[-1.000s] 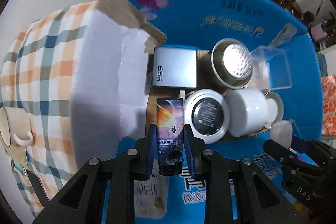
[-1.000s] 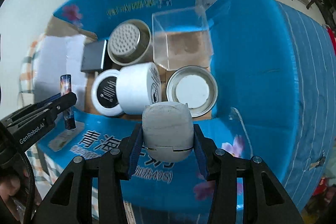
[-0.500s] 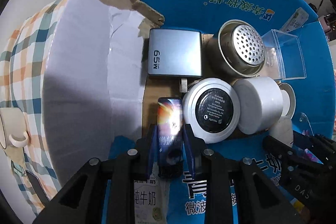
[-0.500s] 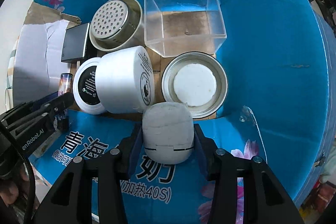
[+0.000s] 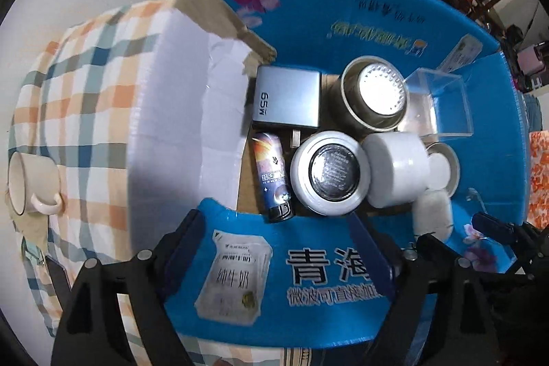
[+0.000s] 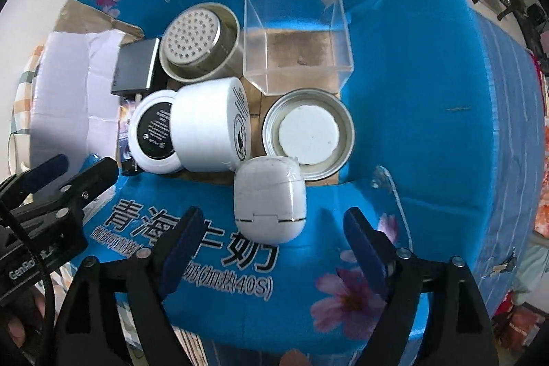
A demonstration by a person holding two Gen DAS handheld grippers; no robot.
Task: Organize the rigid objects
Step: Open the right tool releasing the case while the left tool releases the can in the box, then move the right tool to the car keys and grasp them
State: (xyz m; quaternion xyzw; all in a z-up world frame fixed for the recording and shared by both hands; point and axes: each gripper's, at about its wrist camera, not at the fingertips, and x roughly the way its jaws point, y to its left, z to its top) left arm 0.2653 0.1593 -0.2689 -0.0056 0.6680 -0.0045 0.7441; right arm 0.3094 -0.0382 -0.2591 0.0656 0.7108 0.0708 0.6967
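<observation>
A blue cardboard box (image 5: pixel 308 26) holds the objects. A space-print lighter (image 5: pixel 272 174) lies on the box floor beside a white tin with a black label (image 5: pixel 331 172). My left gripper (image 5: pixel 274 249) is open and empty above the box's near flap. A white earbud case (image 6: pixel 269 199) leans against the near wall, also in the left wrist view (image 5: pixel 432 211). My right gripper (image 6: pixel 271 239) is open just below the case, apart from it.
Inside are a grey 65W charger (image 5: pixel 288 100), a perforated metal can (image 5: pixel 375 96), a clear plastic box (image 6: pixel 296 38), a white jar (image 6: pixel 209 124) on its side and a metal lid (image 6: pixel 308 132). A mug (image 5: pixel 27 186) sits on the checked cloth (image 5: pixel 85 84) at left.
Both grippers opened and drew back. The lighter left the left gripper and now lies in the box. The earbud case left the right gripper and rests at the near wall.
</observation>
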